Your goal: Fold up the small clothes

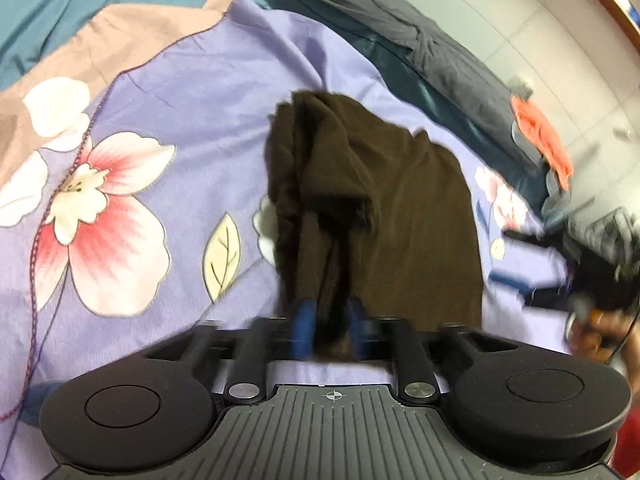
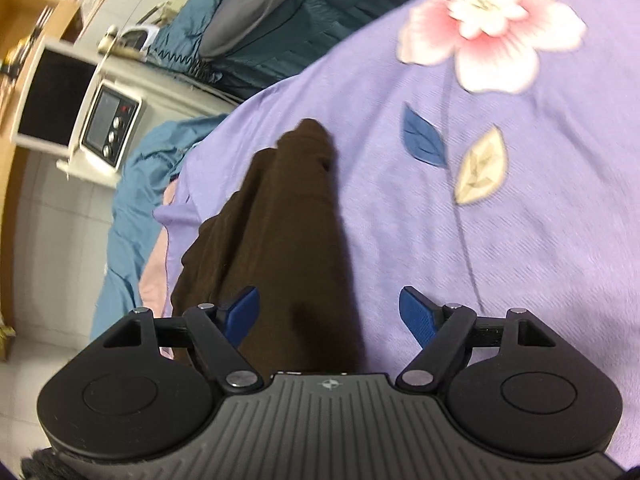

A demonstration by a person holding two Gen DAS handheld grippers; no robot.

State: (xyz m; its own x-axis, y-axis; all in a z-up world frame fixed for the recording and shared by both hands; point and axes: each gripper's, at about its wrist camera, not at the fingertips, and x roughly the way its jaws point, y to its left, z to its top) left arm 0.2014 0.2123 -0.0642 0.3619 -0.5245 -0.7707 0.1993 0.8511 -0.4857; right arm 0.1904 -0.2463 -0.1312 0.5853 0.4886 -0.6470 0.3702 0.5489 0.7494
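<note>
A dark brown garment (image 1: pixel 372 200) lies bunched on a purple floral bedsheet (image 1: pixel 200 92). My left gripper (image 1: pixel 328 320) is shut on a gathered edge of the garment, blue pads pinching the cloth. In the right wrist view the same brown garment (image 2: pixel 280 220) stretches away over the sheet (image 2: pixel 520 240). My right gripper (image 2: pixel 328 312) is open, its blue fingers (image 2: pixel 416 312) spread wide, with the garment's near end between and under the left one. The right gripper also shows blurred at the right edge of the left wrist view (image 1: pixel 560 272).
An orange cloth (image 1: pixel 540 140) lies on dark grey bedding (image 1: pixel 420 40) at the bed's far edge. A teal blanket (image 2: pixel 132 208) hangs off the bed side. A microwave (image 2: pixel 108 128) stands on a cabinet beyond, over tiled floor.
</note>
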